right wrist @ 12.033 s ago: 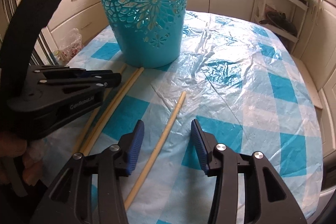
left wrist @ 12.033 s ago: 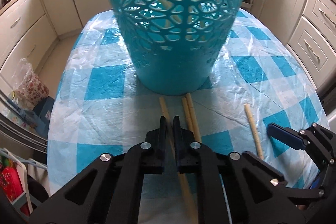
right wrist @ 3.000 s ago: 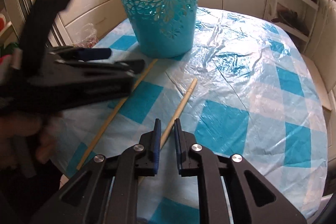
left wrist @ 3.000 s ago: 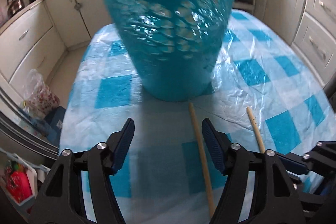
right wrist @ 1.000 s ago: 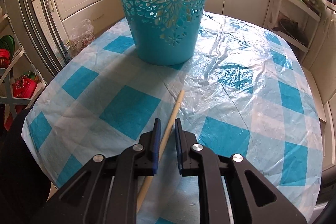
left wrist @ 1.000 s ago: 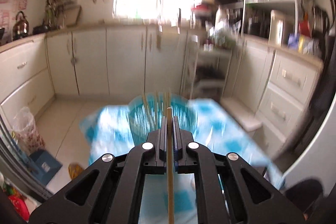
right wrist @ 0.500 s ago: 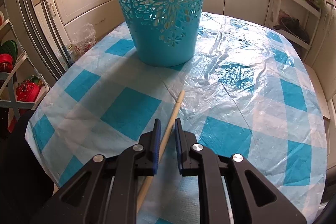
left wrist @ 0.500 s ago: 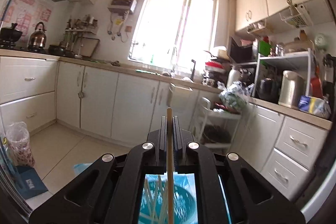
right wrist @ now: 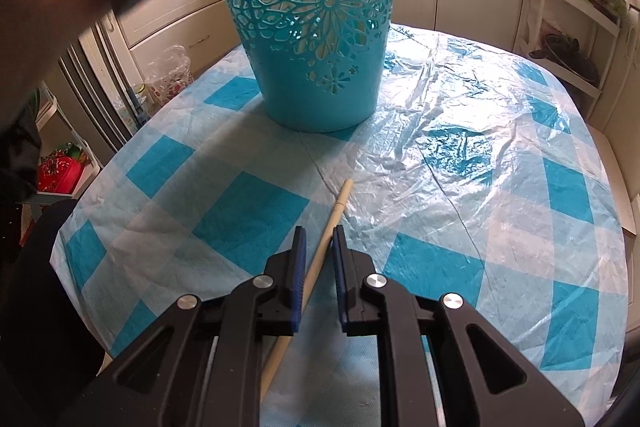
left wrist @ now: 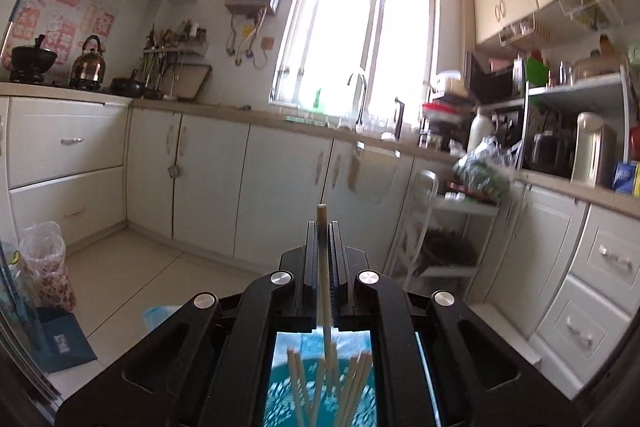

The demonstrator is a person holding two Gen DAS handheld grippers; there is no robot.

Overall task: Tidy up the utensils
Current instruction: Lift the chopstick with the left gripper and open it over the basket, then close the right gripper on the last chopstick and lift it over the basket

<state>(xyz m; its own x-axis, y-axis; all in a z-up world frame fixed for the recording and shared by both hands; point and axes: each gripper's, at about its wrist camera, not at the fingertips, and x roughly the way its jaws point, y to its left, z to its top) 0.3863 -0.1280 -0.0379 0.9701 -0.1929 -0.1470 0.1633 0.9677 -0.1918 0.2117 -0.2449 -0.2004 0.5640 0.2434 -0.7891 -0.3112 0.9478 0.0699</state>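
My left gripper (left wrist: 322,227) is shut on a wooden chopstick (left wrist: 322,259) and holds it upright, high above the teal basket (left wrist: 324,399), where several chopsticks stand. In the right wrist view the teal cut-out basket (right wrist: 316,27) stands on the checked tablecloth (right wrist: 460,155). My right gripper (right wrist: 319,233) is low over the cloth, its jaws narrowly apart around a single chopstick (right wrist: 326,233) that lies on the cloth; I cannot tell whether the pads press it. The hand holding the left gripper shows blurred at the top left.
Kitchen cabinets (left wrist: 208,183), a counter and a wire rack (left wrist: 448,235) surround the table. A plastic bag (left wrist: 48,267) and a blue box (left wrist: 60,339) sit on the floor at the left. The table edge (right wrist: 80,211) lies close at the left.
My left gripper picked up a chopstick and lifted it high over the basket, tilting it upright. My right gripper stayed at its chopstick, its jaws slightly wider than half a second ago.
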